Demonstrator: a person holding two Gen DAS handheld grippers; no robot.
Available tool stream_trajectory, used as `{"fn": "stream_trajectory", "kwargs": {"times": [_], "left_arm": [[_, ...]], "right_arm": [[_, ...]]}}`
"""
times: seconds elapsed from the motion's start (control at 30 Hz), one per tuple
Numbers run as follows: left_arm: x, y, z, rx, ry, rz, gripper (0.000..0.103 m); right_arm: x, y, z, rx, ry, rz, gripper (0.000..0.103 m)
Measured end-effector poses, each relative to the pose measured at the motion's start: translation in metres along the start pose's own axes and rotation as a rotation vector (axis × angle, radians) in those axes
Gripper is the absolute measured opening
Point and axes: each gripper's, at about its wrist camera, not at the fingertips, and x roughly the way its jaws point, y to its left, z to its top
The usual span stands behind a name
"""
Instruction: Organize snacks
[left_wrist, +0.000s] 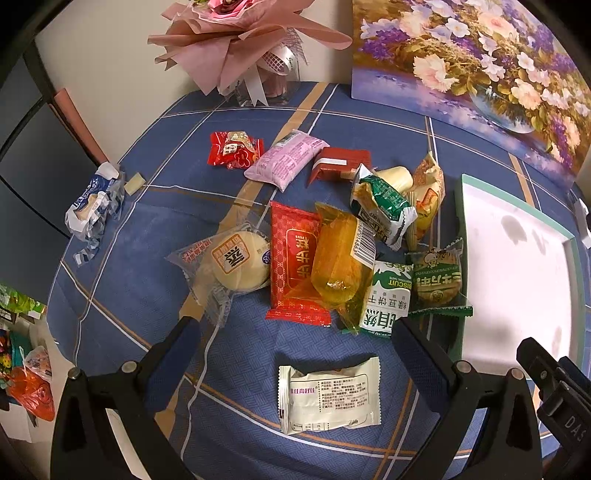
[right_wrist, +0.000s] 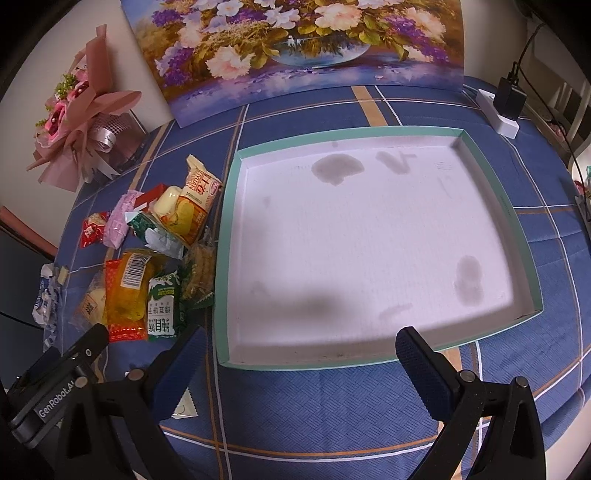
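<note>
In the left wrist view you are holding the left gripper (left_wrist: 295, 332) with its fingers spread wide and nothing between them, hovering above a white packet (left_wrist: 328, 397) that is lying alone on the blue checked tablecloth (left_wrist: 240, 369), nearer to you than the rest. The main pile of snacks is sitting just beyond it: a round bun in clear wrap (left_wrist: 236, 264), a red packet (left_wrist: 295, 266), an amber-wrapped snack (left_wrist: 341, 258) overlapping it, and a green biscuit packet (left_wrist: 389, 295), with a pink packet (left_wrist: 286, 158) and a small red packet (left_wrist: 234, 149) farther back. The edge of the tray (left_wrist: 460, 258) is showing just beside the pile. In the right wrist view you are holding the right gripper (right_wrist: 295, 350) likewise open and empty, poised over the near rim of the tray (right_wrist: 332, 363), whose white floor is showing a few grey stains but no snacks. The pile is lying to the left of the tray, touching or nearly touching its wall. Judgement: the sorting is only beginning, nothing yet placed. The next move probably calls for lowering the left gripper over the white packet, closing on its flat body across the short side, and carrying it right into the tray.
</note>
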Motion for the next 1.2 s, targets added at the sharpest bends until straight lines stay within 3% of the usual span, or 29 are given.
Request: {"fn": "stream_trajectory", "kwargs": {"times": [1.2], "left_arm": [[0.0025, -0.0023, -0.0031, 0.003, 0.006, 0.001, 0.103]], "right_arm": [[0.0018, 0.0006, -0.0006, -0.008, 0.006, -0.011, 0.103]]}}
